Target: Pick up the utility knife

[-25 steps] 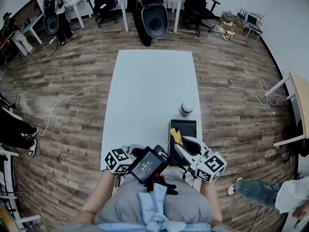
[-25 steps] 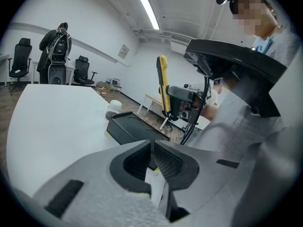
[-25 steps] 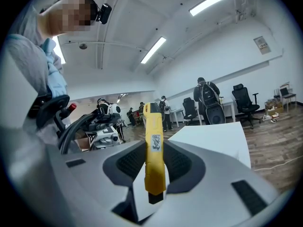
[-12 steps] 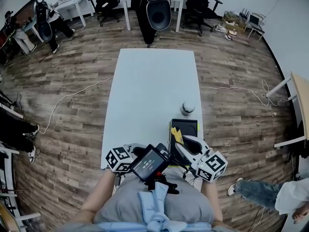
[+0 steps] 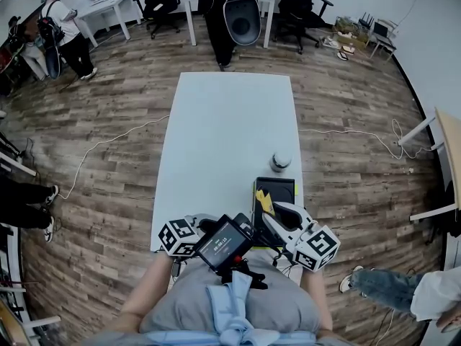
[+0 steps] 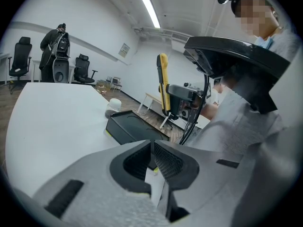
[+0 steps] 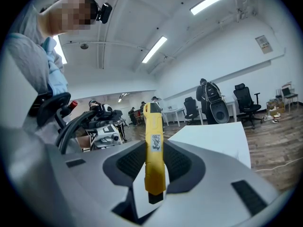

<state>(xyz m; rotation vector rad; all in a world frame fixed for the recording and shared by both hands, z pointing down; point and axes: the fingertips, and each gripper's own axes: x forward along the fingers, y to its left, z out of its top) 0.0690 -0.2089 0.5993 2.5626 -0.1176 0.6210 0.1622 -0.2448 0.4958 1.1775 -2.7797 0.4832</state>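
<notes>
My right gripper (image 7: pixel 154 167) is shut on the yellow utility knife (image 7: pixel 154 150), which stands upright between the pads with its black end down. In the head view the knife (image 5: pixel 263 200) sticks out of the right gripper (image 5: pixel 269 212) over the near edge of a black box (image 5: pixel 278 187). In the left gripper view the knife (image 6: pixel 163 82) is raised at the right. The left gripper (image 6: pixel 152 157) is shut with nothing between its pads. It sits low at the table's near edge, its marker cube (image 5: pixel 177 237) at the left.
The long white table (image 5: pixel 223 128) stretches away from me. A small white round object (image 5: pixel 279 162) stands just beyond the black box. A screen device (image 5: pixel 222 244) hangs at my chest between the grippers. Office chairs and people stand far off on the wood floor.
Both grippers hold about the same place, the right still shut on the knife. A person in the far left background has walked on.
</notes>
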